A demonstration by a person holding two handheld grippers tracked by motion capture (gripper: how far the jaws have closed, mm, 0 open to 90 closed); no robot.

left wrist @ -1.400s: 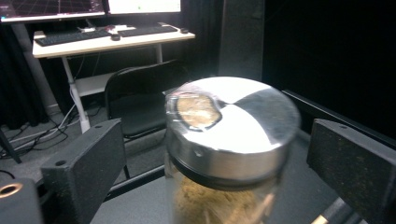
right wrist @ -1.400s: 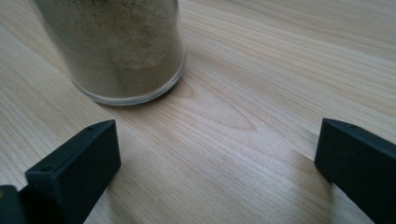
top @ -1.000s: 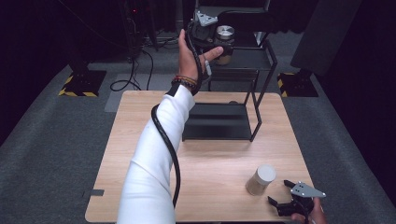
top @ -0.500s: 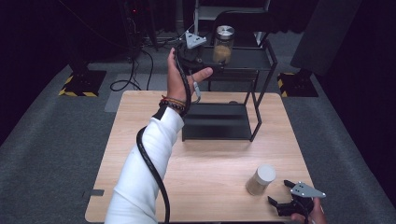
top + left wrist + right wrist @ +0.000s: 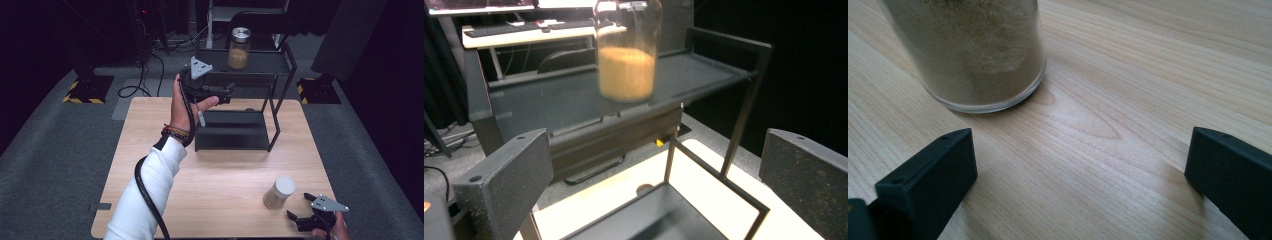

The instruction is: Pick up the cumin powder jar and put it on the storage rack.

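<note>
**Holding both grippers empty, one jar shelved, one on the table**

Holding my left gripper point(image 5: 227, 92) raised at eleven o'clock, jaws spread, I face the metal-lidded glass jar of orange-brown grains point(image 5: 626, 55) upright on the black metal rack's point(image 5: 282, 75) top shelf. My right gripper point(image 5: 298, 218), jaws spread, rests at five o'clock near the white-lidded glass jar of beige powder point(image 5: 279, 192) on the light wooden table point(image 5: 225, 170).

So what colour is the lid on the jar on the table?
White, on the jar, clearest in the high view.
</note>
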